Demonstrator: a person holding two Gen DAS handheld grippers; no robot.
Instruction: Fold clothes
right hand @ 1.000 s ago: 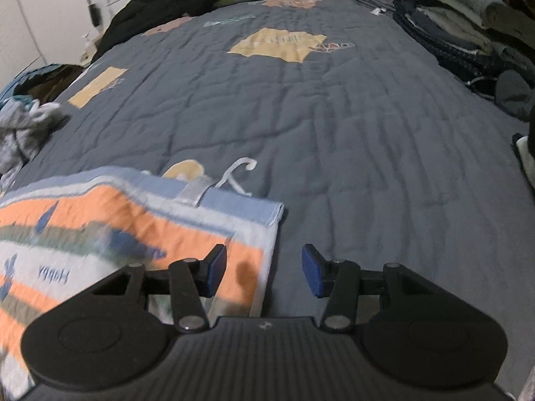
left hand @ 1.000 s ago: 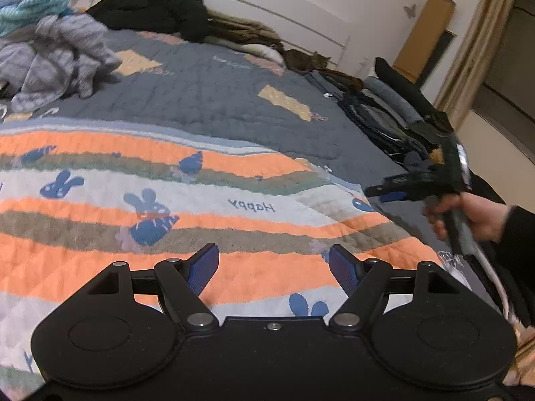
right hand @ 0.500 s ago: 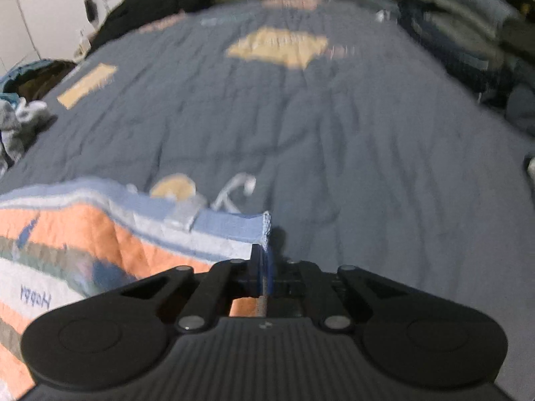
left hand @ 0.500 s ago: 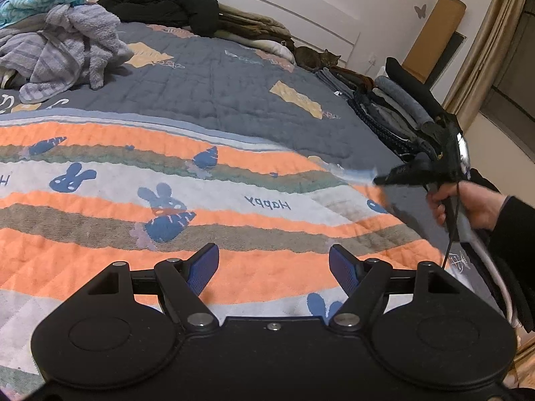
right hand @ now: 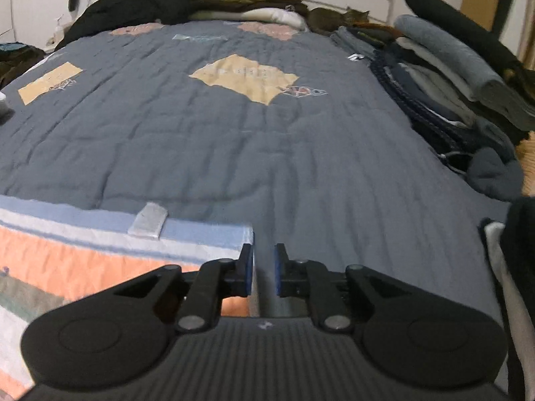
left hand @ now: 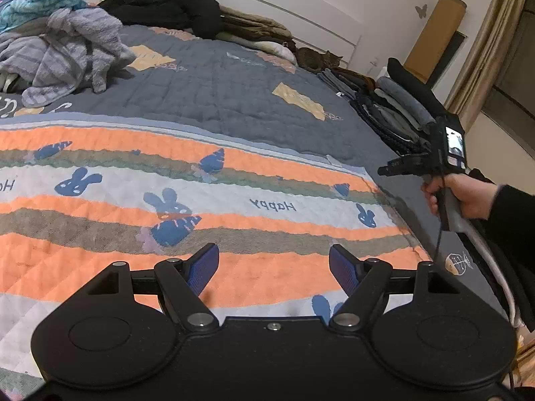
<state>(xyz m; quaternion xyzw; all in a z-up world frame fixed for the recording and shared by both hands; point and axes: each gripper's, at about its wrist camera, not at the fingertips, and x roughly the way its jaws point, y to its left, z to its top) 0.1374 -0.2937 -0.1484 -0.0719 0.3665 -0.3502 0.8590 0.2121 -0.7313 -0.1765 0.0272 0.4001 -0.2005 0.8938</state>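
Spread across the bed (left hand: 234,100), a striped blanket (left hand: 167,200) is flanked by left tongs (left hand: 274,269) spread wide and right tongs (right hand: 263,272) slightly parted at its corner, seemingly for folding.

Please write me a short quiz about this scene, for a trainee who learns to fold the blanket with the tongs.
1. True or false: the left tongs hang open above the striped blanket.
2. Which animal lies at the far end of the grey quilt? A dog, B cat, C bird.
3. Fill the gap: in the right wrist view, the folded clothes are stacked along the quilt's ____ side.
Key: 1 true; 2 B, the cat; 3 right.
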